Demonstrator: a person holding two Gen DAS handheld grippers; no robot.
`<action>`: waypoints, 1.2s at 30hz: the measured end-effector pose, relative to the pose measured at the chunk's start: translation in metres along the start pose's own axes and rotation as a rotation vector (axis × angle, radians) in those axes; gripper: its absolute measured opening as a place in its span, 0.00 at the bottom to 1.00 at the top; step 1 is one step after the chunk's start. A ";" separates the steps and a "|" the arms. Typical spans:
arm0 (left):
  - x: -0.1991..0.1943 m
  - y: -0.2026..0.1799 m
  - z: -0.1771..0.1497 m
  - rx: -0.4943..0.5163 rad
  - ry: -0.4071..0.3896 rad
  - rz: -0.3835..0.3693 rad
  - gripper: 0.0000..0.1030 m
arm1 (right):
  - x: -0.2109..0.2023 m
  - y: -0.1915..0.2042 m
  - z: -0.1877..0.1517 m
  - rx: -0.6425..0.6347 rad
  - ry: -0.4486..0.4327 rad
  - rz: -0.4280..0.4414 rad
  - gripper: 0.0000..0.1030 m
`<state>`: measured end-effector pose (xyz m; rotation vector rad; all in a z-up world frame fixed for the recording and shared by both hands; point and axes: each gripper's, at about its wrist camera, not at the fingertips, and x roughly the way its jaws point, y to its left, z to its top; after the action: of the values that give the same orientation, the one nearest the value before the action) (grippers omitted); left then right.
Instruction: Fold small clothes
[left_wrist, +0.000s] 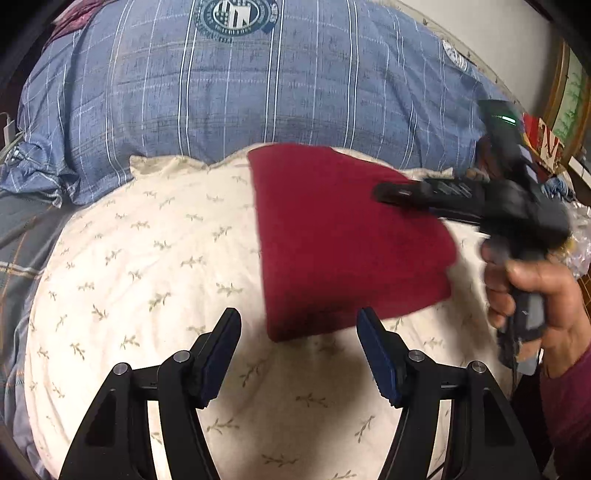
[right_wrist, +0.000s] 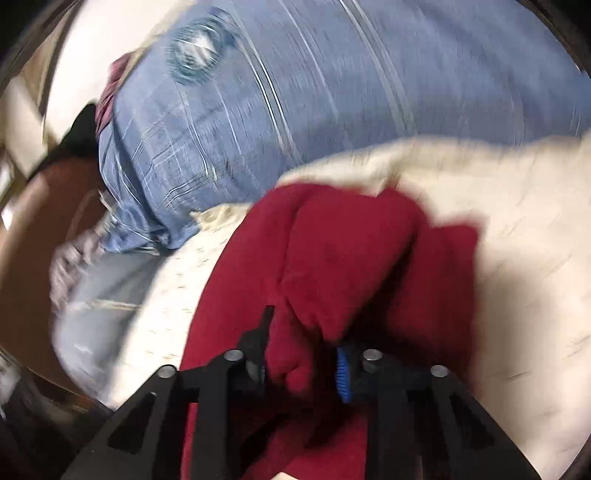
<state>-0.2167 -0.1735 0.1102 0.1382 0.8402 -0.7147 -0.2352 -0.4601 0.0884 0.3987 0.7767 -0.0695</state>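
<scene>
A dark red cloth (left_wrist: 343, 236) lies folded flat on a cream leaf-print pillow (left_wrist: 155, 258). My left gripper (left_wrist: 299, 332) is open and empty, just in front of the cloth's near edge. My right gripper (left_wrist: 388, 194), held by a hand, reaches in from the right over the cloth's right side. In the blurred right wrist view the right gripper (right_wrist: 304, 354) is shut on a bunched fold of the red cloth (right_wrist: 332, 258).
A blue striped quilt (left_wrist: 258, 92) is heaped behind the pillow. A framed picture and clutter (left_wrist: 554, 122) stand at the far right. A brown surface (right_wrist: 44, 229) lies left of the bedding in the right wrist view.
</scene>
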 end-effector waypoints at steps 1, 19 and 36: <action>0.001 0.000 0.002 -0.005 -0.006 -0.003 0.63 | -0.008 0.001 -0.001 -0.045 -0.016 -0.055 0.25; 0.080 -0.006 0.036 -0.030 0.047 0.043 0.64 | -0.006 0.015 0.003 -0.118 -0.003 -0.132 0.54; 0.094 0.000 0.049 -0.025 0.020 -0.022 0.72 | 0.013 -0.027 0.010 0.032 -0.010 -0.148 0.82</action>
<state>-0.1429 -0.2412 0.0752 0.1142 0.8705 -0.7241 -0.2250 -0.4872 0.0769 0.3702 0.7953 -0.2219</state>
